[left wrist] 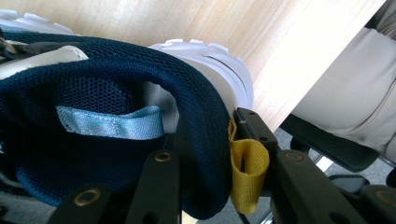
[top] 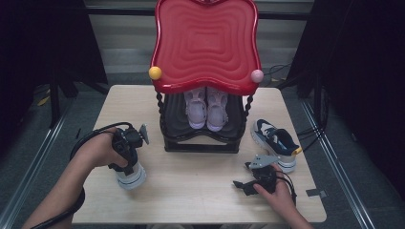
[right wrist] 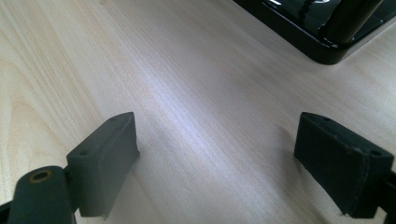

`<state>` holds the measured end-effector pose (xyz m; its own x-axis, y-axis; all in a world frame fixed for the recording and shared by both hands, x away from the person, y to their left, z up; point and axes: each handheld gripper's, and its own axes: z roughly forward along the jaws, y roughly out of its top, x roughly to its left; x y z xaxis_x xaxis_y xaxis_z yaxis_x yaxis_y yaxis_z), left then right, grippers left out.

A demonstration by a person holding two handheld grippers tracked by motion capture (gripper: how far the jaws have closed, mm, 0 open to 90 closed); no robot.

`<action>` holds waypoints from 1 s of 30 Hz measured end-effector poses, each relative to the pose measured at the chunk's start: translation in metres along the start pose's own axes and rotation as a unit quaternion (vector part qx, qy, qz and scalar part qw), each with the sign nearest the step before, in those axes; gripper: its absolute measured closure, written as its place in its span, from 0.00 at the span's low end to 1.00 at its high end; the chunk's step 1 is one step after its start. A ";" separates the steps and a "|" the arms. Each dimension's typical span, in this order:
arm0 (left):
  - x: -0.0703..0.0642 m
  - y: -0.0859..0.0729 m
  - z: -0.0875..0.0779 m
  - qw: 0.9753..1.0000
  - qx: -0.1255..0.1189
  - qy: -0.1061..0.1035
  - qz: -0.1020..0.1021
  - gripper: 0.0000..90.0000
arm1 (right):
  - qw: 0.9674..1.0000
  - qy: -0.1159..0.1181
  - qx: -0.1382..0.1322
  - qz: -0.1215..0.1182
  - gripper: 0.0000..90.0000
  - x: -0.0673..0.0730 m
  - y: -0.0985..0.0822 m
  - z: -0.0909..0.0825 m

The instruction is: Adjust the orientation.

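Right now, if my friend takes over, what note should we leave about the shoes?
Left hand-held gripper: shut on the heel of a navy shoe, near the table's left front.
Right hand-held gripper: open, holding nothing, over bare table.
Second navy shoe: on the table, right of the rack.
Done: pink pair on the lower shelf.
Left: probably shelve both navy shoes.
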<state>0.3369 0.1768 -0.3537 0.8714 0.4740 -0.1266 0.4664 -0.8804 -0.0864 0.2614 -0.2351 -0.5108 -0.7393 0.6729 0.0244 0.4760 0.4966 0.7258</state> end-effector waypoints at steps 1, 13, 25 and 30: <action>0.000 0.000 -0.003 1.000 0.001 0.001 0.000 0.79 | 1.000 0.000 0.000 0.000 0.14 0.000 0.000 0.000; -0.001 0.000 -0.029 1.000 0.003 0.000 -0.002 0.79 | 1.000 0.000 0.001 0.000 0.14 0.000 0.000 0.000; -0.005 0.002 -0.054 1.000 0.000 -0.002 -0.002 0.79 | 1.000 0.000 0.001 0.001 0.14 0.000 0.000 0.000; -0.007 0.003 -0.068 1.000 -0.001 0.001 -0.001 0.79 | 1.000 0.000 0.001 -0.001 0.14 0.000 0.000 0.000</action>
<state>0.3430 0.1699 -0.2855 0.8712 0.4749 -0.1247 0.4676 -0.8799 -0.0846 0.2614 -0.2353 -0.5106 -0.7400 0.6722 0.0235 0.4758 0.4984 0.7247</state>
